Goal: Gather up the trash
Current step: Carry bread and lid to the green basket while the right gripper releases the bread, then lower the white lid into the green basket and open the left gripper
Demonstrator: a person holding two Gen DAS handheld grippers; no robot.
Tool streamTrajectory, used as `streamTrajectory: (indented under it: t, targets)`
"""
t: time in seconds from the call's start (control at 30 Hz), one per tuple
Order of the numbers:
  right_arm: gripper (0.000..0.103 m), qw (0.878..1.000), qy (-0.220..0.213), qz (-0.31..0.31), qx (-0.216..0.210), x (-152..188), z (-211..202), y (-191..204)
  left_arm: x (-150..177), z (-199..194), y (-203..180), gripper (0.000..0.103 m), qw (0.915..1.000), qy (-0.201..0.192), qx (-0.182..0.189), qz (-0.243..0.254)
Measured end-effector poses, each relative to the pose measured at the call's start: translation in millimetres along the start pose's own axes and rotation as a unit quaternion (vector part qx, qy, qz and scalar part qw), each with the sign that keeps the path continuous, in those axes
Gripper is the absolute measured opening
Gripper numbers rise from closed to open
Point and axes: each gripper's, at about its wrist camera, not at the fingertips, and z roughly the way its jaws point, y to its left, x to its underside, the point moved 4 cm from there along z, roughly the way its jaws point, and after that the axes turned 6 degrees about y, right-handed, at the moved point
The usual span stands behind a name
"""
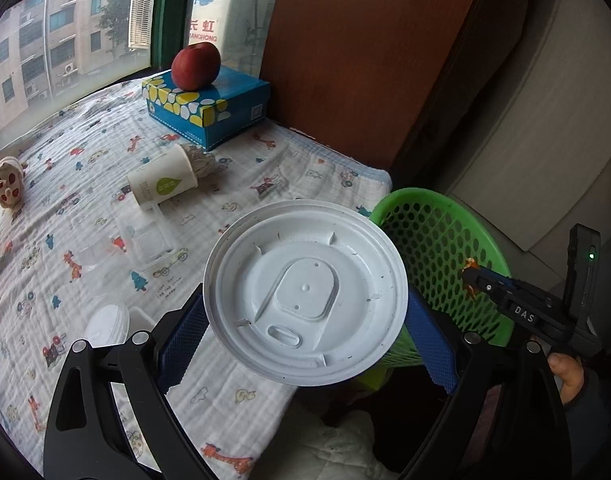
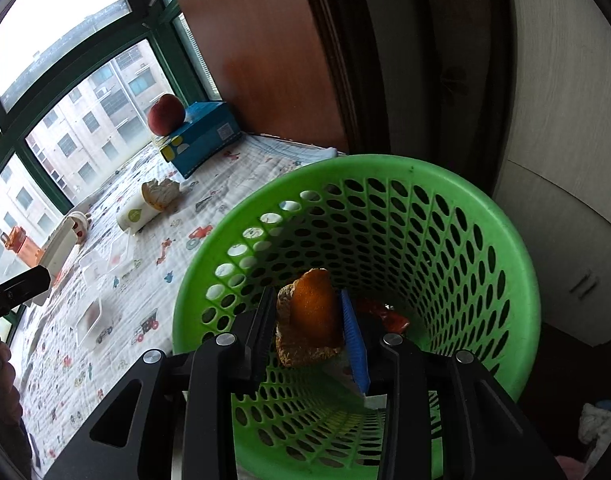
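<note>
Left tongs (image 1: 305, 320) grip a round white plastic cup lid (image 1: 305, 292) edge to edge between blue pads, held beside the rim of the green perforated plastic basket (image 2: 485, 208); right tongs (image 2: 309, 320) are clamped on an orange peel piece (image 2: 313, 312), held over the basket's mouth; red scrap lies inside the basket; a white paper cup (image 1: 163, 179) lies tipped on the printed cloth (image 1: 265, 168), well apart from the basket; beyond it a red apple (image 1: 195, 66) sits on a blue cardboard box (image 1: 221, 108).
</note>
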Motion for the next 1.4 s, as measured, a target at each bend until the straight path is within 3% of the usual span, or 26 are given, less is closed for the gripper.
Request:
streamTrajectory:
  t: [0.13,0.23,0.63,1.1,1.4]
  targets:
    - [0.035,1.000,0.001,0.009,0.003,-3,0,-16,-5,12,-26,0.091,0.9997,0.009,0.006,0.021]
    - [0.044,1.000,-0.004,0.016,0.001,-6,-2,-25,-8,22,-42,0.091,0.9993,0.018,0.012,0.030]
    - [0.052,0.999,-0.028,0.016,-0.007,-19,-24,-45,-9,63,-94,0.091,0.9965,0.054,0.031,0.055]
    - [0.059,0.999,-0.042,0.003,0.012,-26,-34,-55,3,104,-124,0.092,0.9910,0.100,0.052,0.072]
    - [0.062,0.999,-0.036,0.005,0.021,-23,-32,-62,6,113,-127,0.095,0.9905,0.109,0.054,0.064]
